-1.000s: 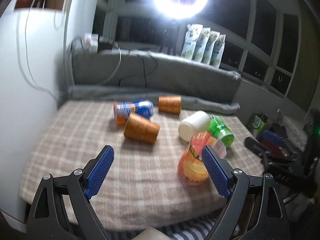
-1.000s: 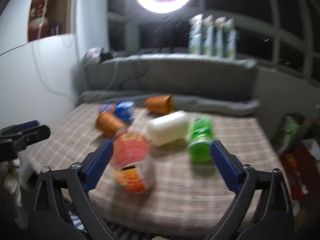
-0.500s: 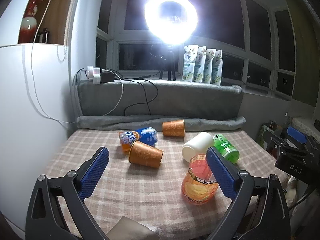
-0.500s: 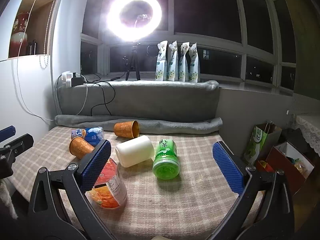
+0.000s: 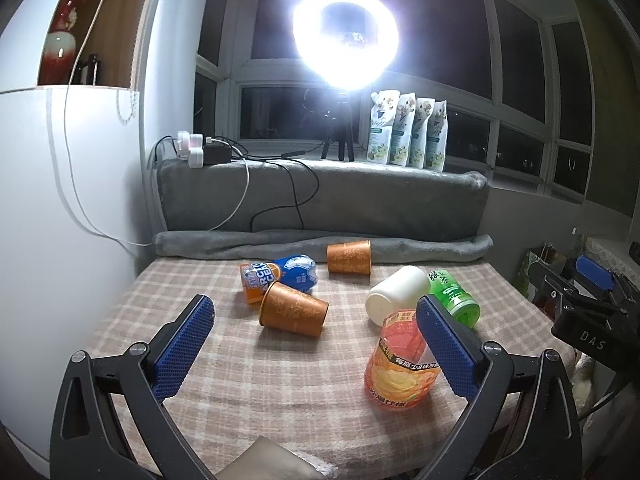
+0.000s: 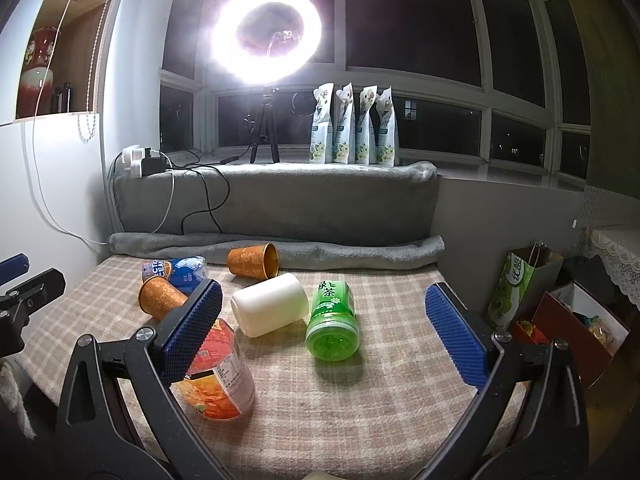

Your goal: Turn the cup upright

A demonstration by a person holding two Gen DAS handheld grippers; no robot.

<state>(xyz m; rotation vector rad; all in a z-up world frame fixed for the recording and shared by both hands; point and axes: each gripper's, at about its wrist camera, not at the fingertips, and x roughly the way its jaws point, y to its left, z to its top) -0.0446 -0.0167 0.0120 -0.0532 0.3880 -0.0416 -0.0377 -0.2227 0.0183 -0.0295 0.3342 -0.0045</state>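
Three cups (image 5: 293, 313), three bottles (image 5: 402, 364)

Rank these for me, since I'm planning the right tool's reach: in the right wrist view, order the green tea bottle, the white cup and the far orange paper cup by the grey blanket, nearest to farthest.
1. Green plastic tea bottle, lying on its side, nearest the right tool.
2. White cylindrical cup, on its side, just behind and left.
3. Orange paper cup, on its side at the back, against the rolled grey blanket.
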